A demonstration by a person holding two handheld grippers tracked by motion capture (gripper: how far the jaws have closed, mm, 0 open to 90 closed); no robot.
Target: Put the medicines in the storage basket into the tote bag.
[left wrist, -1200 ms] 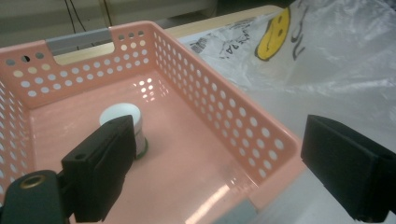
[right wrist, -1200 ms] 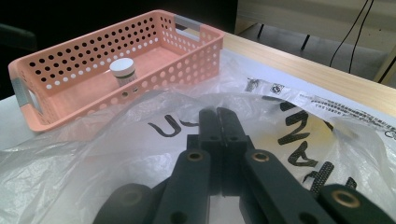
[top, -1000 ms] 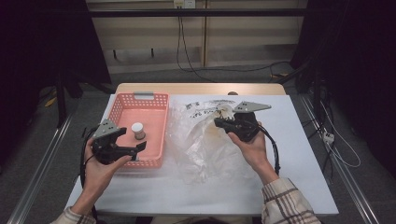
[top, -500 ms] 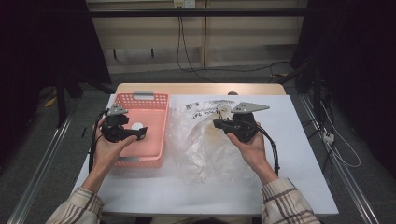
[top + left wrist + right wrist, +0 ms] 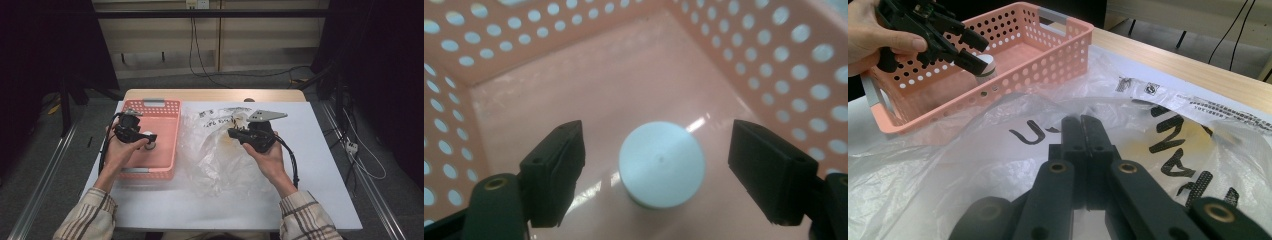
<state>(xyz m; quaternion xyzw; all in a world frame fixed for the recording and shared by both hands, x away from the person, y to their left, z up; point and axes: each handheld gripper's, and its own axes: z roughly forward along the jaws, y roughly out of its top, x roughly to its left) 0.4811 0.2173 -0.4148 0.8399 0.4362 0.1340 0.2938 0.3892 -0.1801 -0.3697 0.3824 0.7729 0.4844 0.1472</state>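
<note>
Left tool point(image 5: 659, 170), jaws apart and just been closing, straddled the white-capped jar point(image 5: 661, 164) in the pink basket point(image 5: 744, 55).
Step I judged: grasping; next I needed to clamp, then lift.

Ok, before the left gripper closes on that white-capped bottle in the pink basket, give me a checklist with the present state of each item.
1. White-capped bottle sits centred between the left gripper's jaws: ok.
2. Pads clear of the cap on both sides, jaws just been closing, no contact yet: ok.
3. Bottle stands upright on the floor of the pink basket: ok.
4. Jaws low enough to grip the body below the cap: cannot tell.
5. Right gripper shut on the clear plastic bag: ok.
6. Bag mouth open to take the bottle: cannot tell.
</note>
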